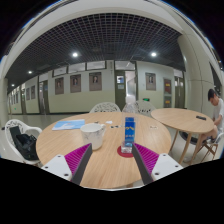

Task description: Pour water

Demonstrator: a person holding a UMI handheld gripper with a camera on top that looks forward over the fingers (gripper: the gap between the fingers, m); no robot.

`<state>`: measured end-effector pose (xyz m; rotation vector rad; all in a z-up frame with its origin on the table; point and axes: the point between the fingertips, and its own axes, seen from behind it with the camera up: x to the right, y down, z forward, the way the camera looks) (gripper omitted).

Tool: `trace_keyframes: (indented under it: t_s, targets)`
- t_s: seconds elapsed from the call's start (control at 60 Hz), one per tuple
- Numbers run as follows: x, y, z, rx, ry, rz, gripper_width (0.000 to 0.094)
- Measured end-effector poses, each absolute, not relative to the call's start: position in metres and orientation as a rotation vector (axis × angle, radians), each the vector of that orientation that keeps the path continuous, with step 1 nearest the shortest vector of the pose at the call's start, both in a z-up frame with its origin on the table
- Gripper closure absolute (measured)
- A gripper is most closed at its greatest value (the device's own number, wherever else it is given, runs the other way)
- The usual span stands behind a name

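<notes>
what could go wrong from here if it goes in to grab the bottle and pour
1. The bottle is tall and narrow and stands upright, ahead of the open gripper and nearer its right finger; an off-centre approach could knock it over.
2. The white cup sits close to the left of the bottle, so a finger could clip it on the way in.
3. Blue papers lie on the table beyond the cup; spilled water could reach them.

The round table [100, 165] has a smooth, pale wood-look top with a matt sheen. The white cup [93, 134] on it looks like plastic, though that is hard to tell. The bottle [128, 135] seems clear plastic.
</notes>
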<state>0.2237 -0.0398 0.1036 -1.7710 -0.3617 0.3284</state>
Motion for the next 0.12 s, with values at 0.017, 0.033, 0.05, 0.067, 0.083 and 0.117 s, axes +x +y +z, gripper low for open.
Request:
trace_keyframes:
  t_s: [0.017, 0.033, 0.05, 0.067, 0.083, 0.117]
  targets:
    - [0.222, -0.0408, 0.1025, -1.768, -0.363, 0.331, 0.0082]
    - [0.2192, -0.0404, 0.1024, -1.766, -0.365, 0.336, 0.0079]
    - [0.2195, -0.0448, 0.1014, -1.765, -0.367, 0.341, 0.0081]
    - [0.218, -0.0453, 0.1004, -1.764, -0.37, 0.345, 0.0081]
    - [0.2163, -0.0464, 0.0987, -1.764, -0.373, 0.348, 0.0083]
    - [0.214, -0.0484, 0.0948, -1.768, -0.378, 0.353, 0.0079]
